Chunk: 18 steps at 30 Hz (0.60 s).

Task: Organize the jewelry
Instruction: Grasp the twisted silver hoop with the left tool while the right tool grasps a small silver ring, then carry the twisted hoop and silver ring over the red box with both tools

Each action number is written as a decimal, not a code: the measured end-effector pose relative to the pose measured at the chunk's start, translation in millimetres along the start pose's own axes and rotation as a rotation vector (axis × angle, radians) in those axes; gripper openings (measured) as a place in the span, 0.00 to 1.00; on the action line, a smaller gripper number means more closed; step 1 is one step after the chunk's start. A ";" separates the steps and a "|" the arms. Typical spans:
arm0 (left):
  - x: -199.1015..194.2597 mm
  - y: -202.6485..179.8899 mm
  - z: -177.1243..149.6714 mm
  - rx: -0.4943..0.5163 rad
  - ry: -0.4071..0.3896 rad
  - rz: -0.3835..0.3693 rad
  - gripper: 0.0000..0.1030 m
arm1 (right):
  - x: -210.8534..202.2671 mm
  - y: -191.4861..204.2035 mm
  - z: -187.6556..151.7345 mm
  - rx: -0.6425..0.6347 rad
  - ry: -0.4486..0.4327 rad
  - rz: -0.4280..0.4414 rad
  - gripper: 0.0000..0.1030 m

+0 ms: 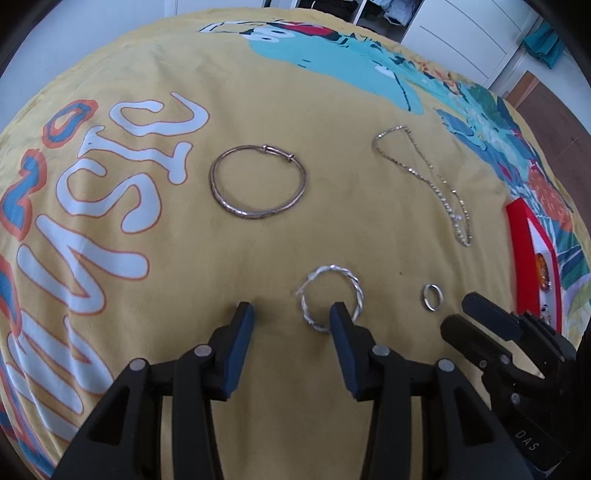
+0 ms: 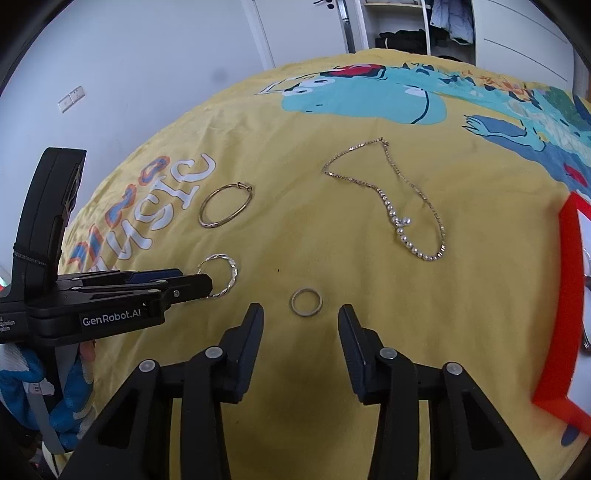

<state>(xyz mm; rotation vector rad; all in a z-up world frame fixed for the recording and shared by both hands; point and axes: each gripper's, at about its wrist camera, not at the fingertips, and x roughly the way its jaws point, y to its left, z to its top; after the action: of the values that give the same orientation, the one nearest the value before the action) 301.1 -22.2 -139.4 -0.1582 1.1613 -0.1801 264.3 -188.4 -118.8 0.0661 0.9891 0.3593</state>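
Note:
Jewelry lies on a yellow printed bedspread (image 1: 280, 240). A thin gold bangle (image 1: 257, 181) (image 2: 225, 205) is farthest left. A twisted silver hoop (image 1: 330, 297) (image 2: 225, 275) lies at the tips of my left gripper (image 1: 291, 312) (image 2: 199, 280), which is open; its right finger overlaps the hoop's inside. A small plain ring (image 1: 432, 297) (image 2: 306, 301) lies just beyond the tips of my right gripper (image 2: 301, 314) (image 1: 465, 314), which is open with nothing between its fingers. A pearl and chain necklace (image 1: 424, 173) (image 2: 391, 199) is spread out farther back on the right.
A red-rimmed box (image 2: 565, 295) (image 1: 532, 258) with a white inside sits at the right edge of the bedspread. A blue and white gloved hand (image 2: 66, 406) holds the left gripper. White wardrobes (image 2: 517, 33) and a wall stand beyond the bed.

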 end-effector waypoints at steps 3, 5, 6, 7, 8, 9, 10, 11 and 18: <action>6.3 0.2 3.0 0.019 0.003 0.009 0.38 | 11.6 -2.0 3.9 0.000 0.010 0.005 0.38; 7.7 0.7 2.7 0.027 0.001 0.010 0.35 | 20.1 -2.4 4.9 -0.004 0.025 0.003 0.36; 8.0 1.2 1.9 0.032 -0.004 0.011 0.33 | 22.8 -3.3 4.6 -0.006 0.031 0.002 0.34; 8.6 1.4 2.0 0.035 -0.006 0.012 0.31 | 26.8 -3.0 4.6 -0.010 0.037 0.002 0.32; 9.3 1.1 2.4 0.039 -0.009 0.013 0.31 | 30.4 -2.8 5.0 -0.013 0.040 0.001 0.31; 9.6 0.3 1.8 0.048 -0.012 0.016 0.29 | 32.7 -2.4 4.9 -0.015 0.043 0.001 0.28; 9.9 -0.2 1.6 0.054 -0.014 0.019 0.28 | 34.7 -2.1 4.7 -0.018 0.045 0.001 0.26; 10.2 -1.4 1.3 0.062 -0.017 0.023 0.27 | 36.9 -1.2 4.4 -0.024 0.048 0.000 0.26; 3.2 0.9 1.5 0.049 -0.046 0.000 0.05 | 35.5 0.6 4.3 -0.036 0.059 0.006 0.20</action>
<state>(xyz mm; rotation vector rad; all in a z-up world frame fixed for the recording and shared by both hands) 303.8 -22.0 -141.9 -0.1186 1.1104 -0.2035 285.3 -175.8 -144.9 0.0258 1.0405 0.3867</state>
